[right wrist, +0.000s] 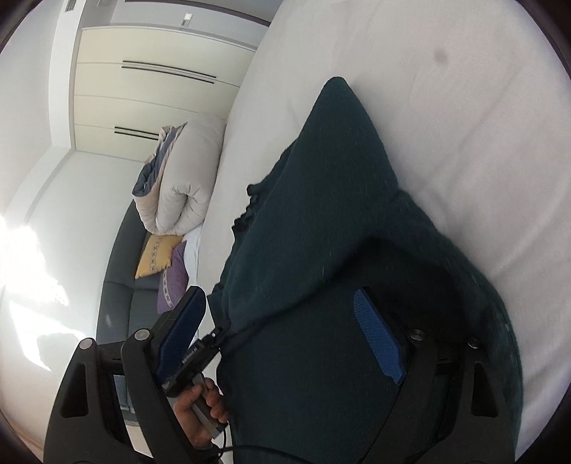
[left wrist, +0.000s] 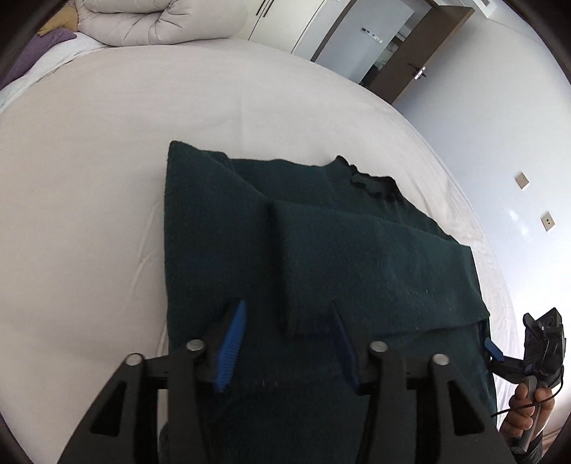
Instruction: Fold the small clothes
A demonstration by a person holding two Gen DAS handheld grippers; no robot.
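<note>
A dark green knit sweater (left wrist: pixel 321 250) lies flat on the white bed (left wrist: pixel 89 178), both sleeves folded across its body, collar at the far end. My left gripper (left wrist: pixel 285 310) is open and hovers over the sweater's near hem, its blue pads (left wrist: pixel 232 342) apart, nothing between them. My right gripper (right wrist: pixel 282 299) is open over the sweater (right wrist: pixel 321 214), whose cloth lies between and under its blue pads (right wrist: pixel 378 342). It also shows at the sweater's right edge in the left wrist view (left wrist: pixel 494 351), held by a hand.
A rolled beige duvet (left wrist: pixel 160 21) and purple and yellow cushions (right wrist: pixel 160 253) lie at the head of the bed. White wardrobes (right wrist: pixel 160 71) and a door (left wrist: pixel 410 53) stand beyond. The bed's edge (left wrist: pixel 499 285) runs along the right of the sweater.
</note>
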